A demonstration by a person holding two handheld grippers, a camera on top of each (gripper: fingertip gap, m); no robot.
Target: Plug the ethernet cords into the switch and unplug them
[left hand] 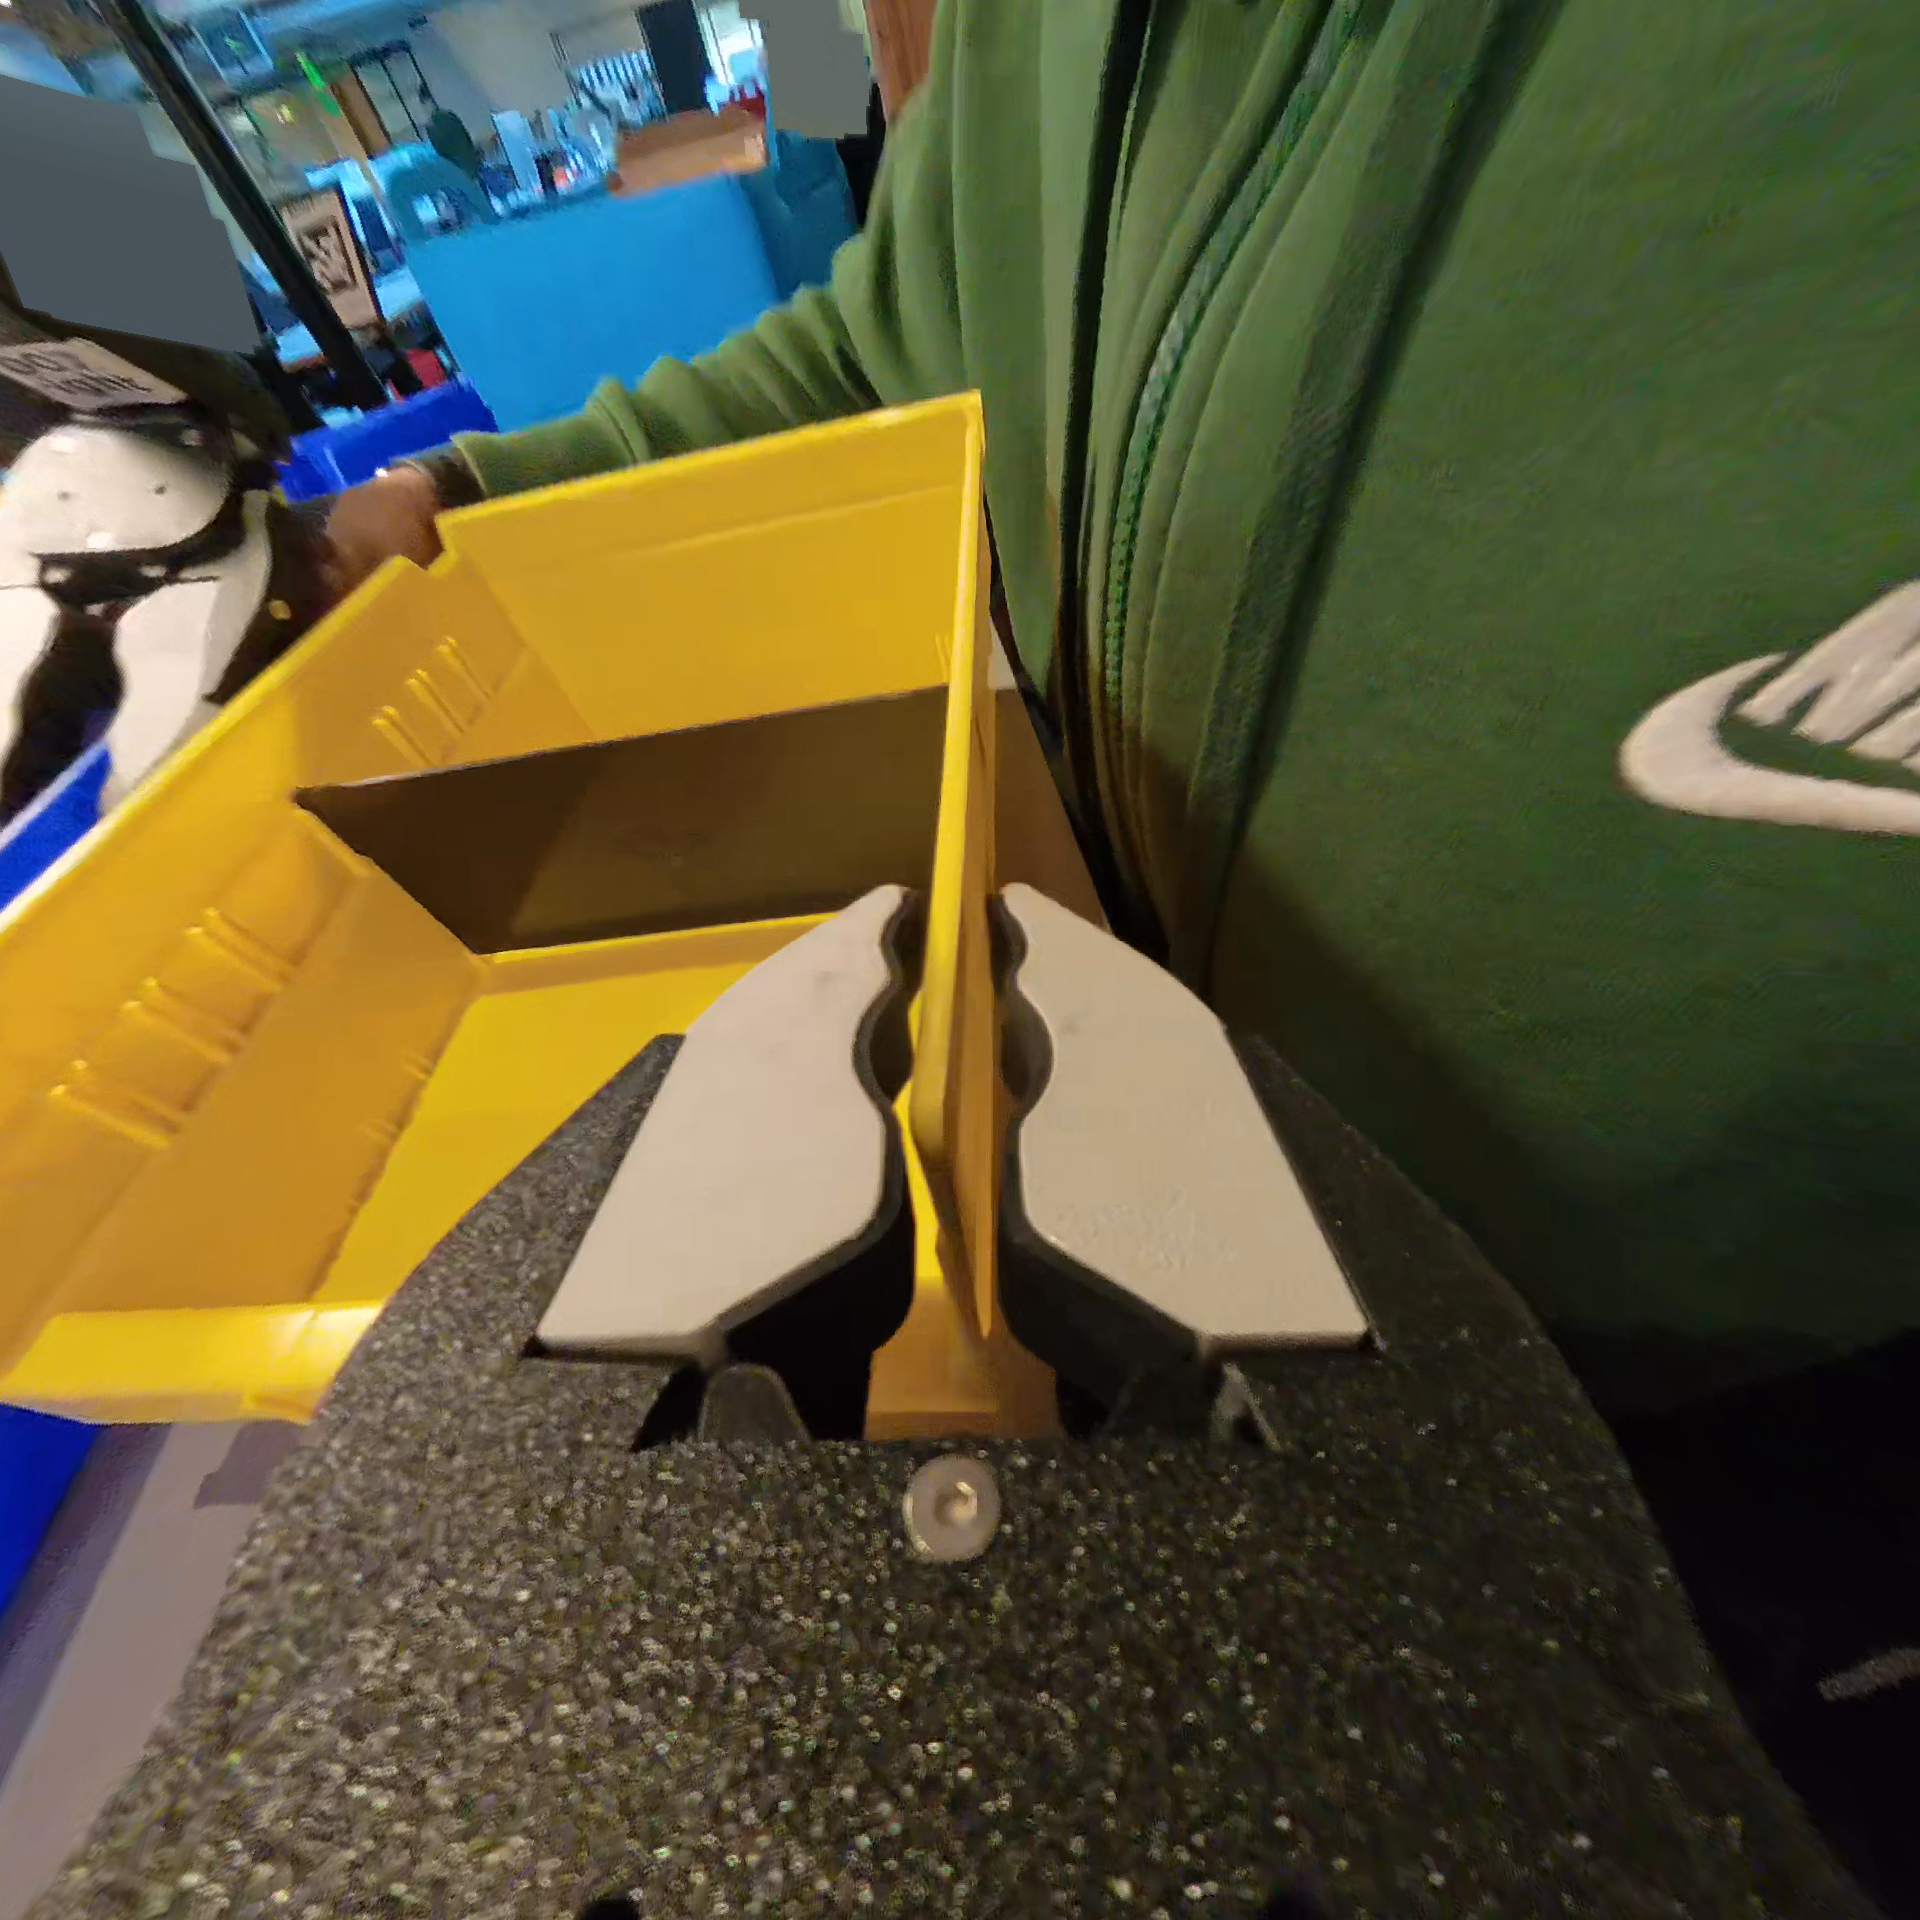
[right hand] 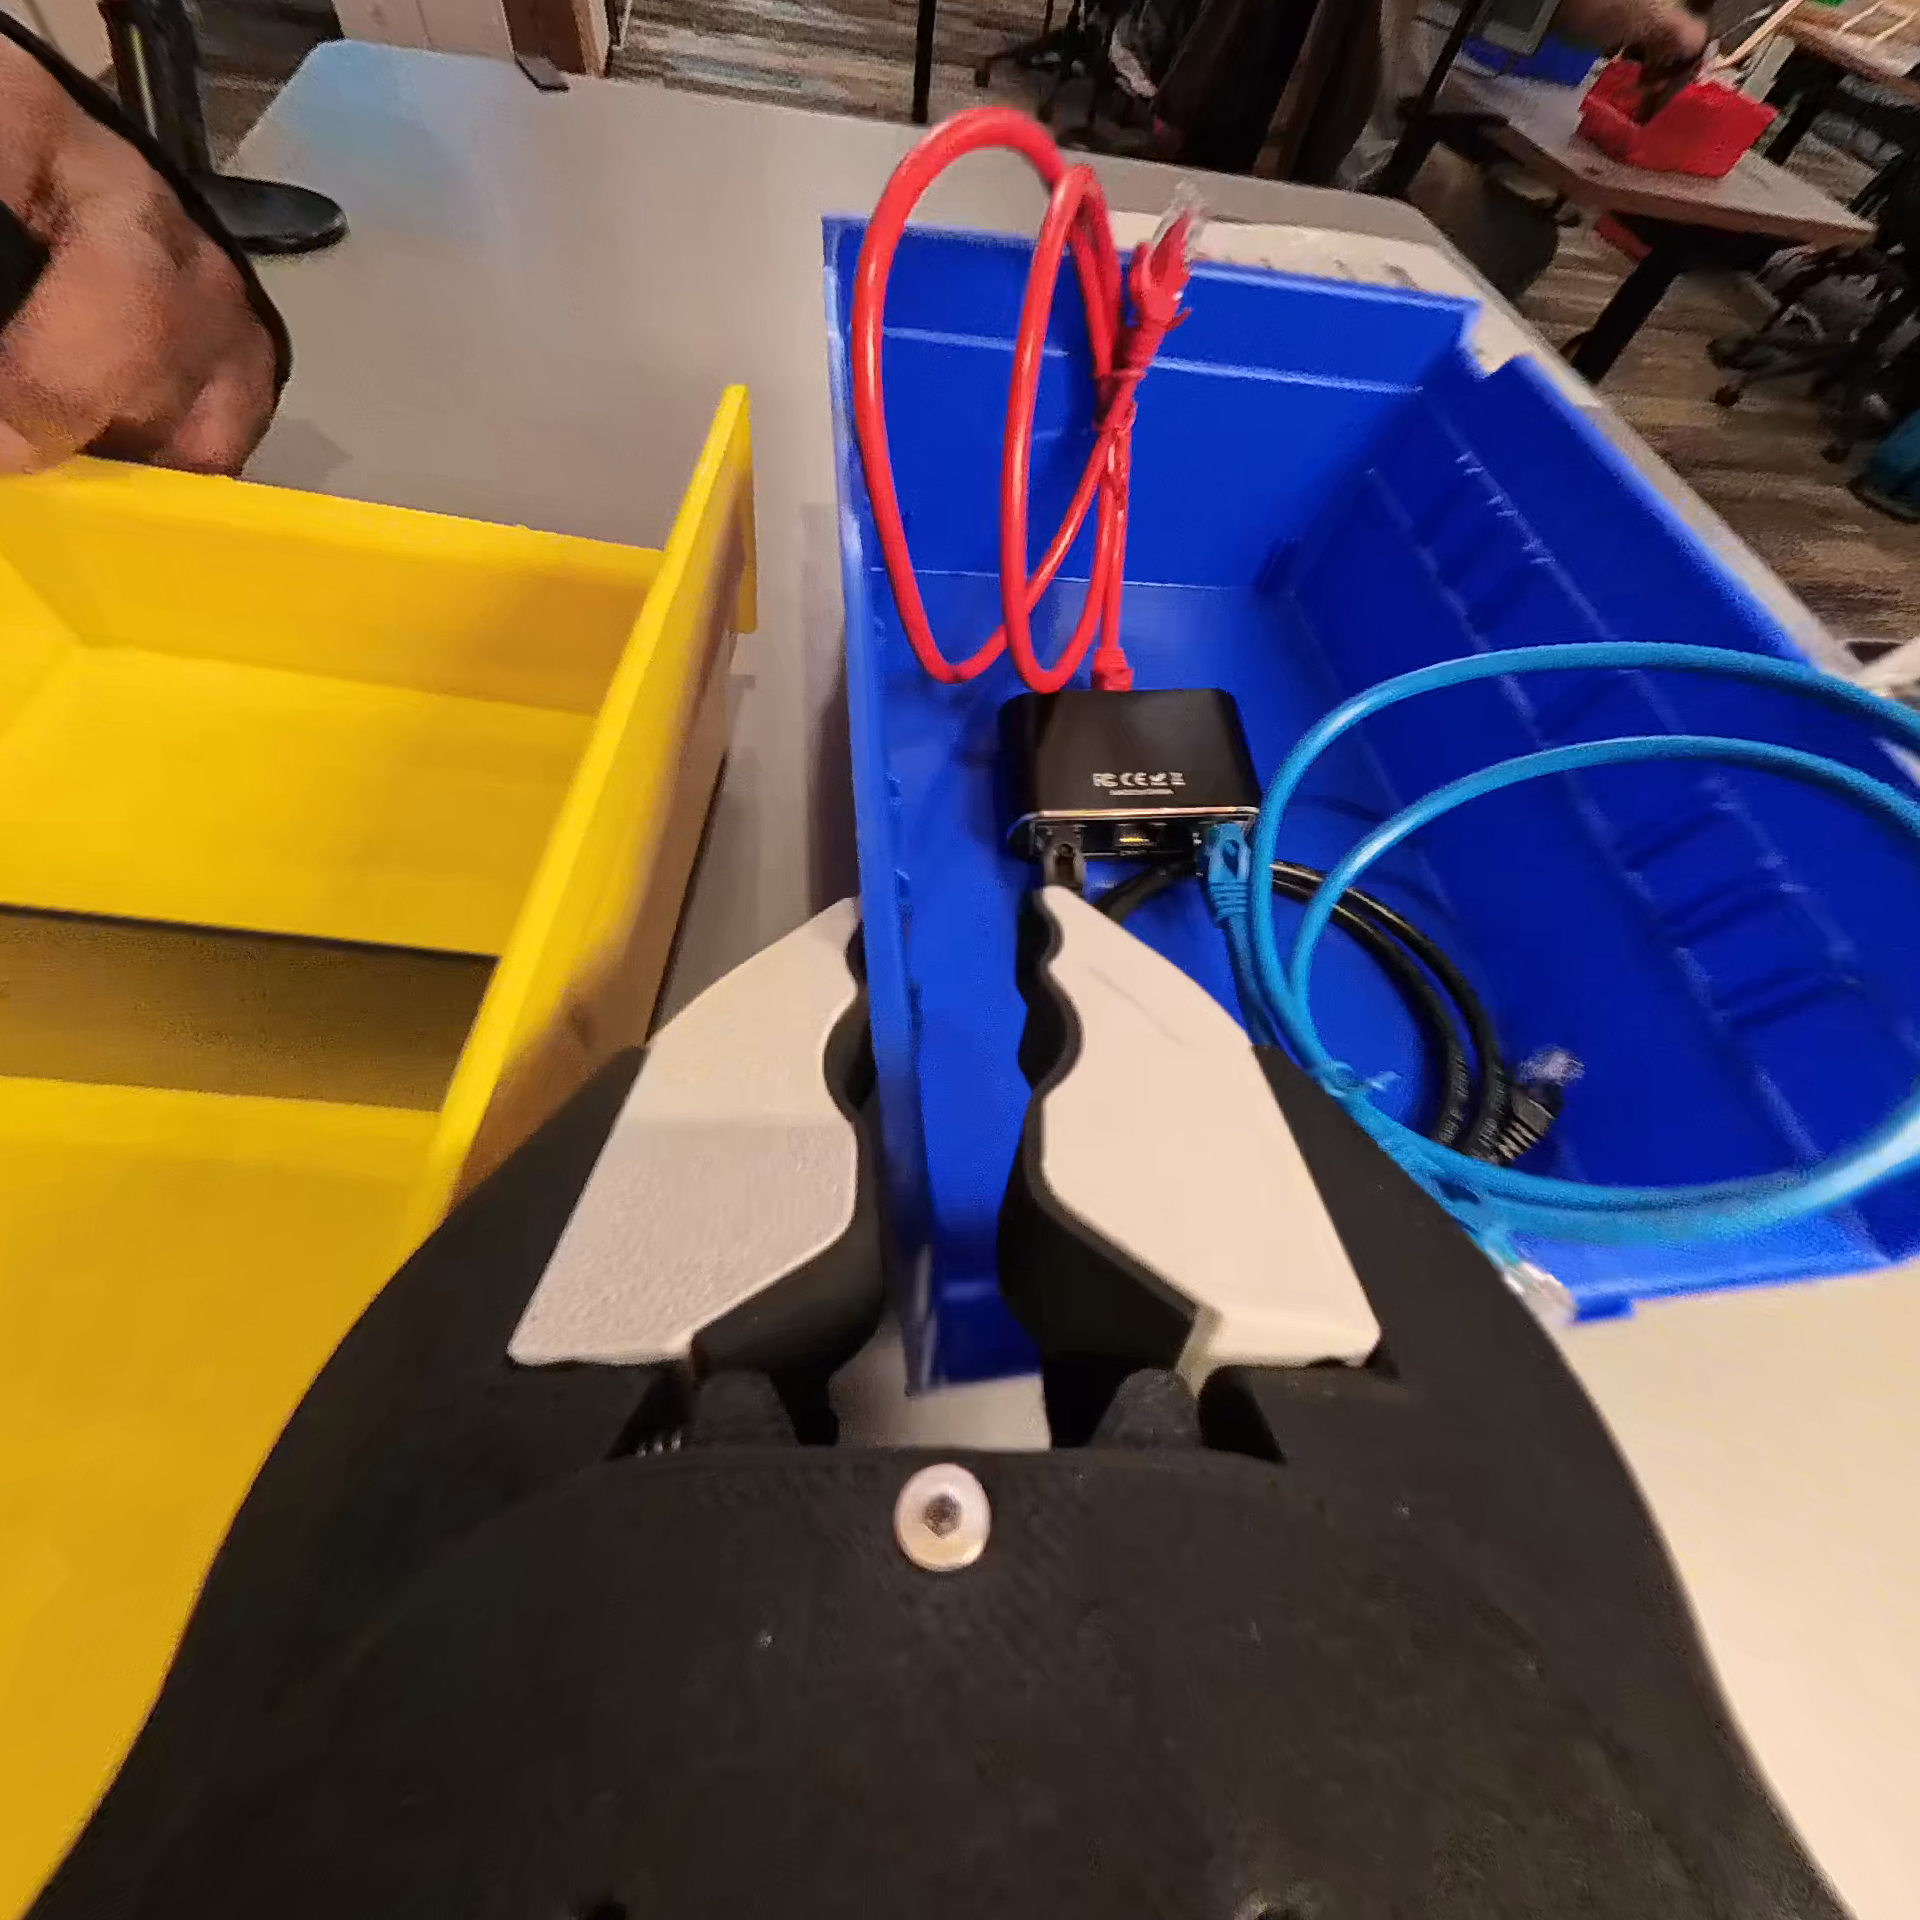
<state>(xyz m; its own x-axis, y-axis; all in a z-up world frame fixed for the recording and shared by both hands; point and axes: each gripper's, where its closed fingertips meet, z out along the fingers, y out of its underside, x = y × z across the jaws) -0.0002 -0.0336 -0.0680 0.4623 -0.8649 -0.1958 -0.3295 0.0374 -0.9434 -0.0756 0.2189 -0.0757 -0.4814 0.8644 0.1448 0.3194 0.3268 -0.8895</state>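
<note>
Left wrist view: your left tool (left hand: 954, 925) is clamped on the right side wall of the yellow bin (left hand: 312, 1039), fingers (left hand: 769, 1122) pressed against both faces of the thin wall. That bin is tilted, with a dark divider across its middle, and nothing shows in the visible compartments. Close beyond it is a green hoodie (left hand: 1455, 623), and a hand (left hand: 379, 525) in a green sleeve grips the bin's far corner.

Right wrist view: your right tool (right hand: 948, 914) straddles the left wall of the blue bin (right hand: 1558, 520), one finger outside, one inside, with a clear gap to the wall on either side, so it is parted, not gripping. Just past the tips, the black switch (right hand: 1127, 764) lies on the blue bin's floor. A red ethernet cord (right hand: 1023, 416) is plugged into its far side and loops up above the rim. A blue ethernet cord (right hand: 1558, 935) is plugged into the near face, coiled to the right. A black cord (right hand: 1455, 1018) also runs from the near face and lies coiled on the bin floor. Both bins sit side by side on the grey tabletop (right hand: 520, 260).
</note>
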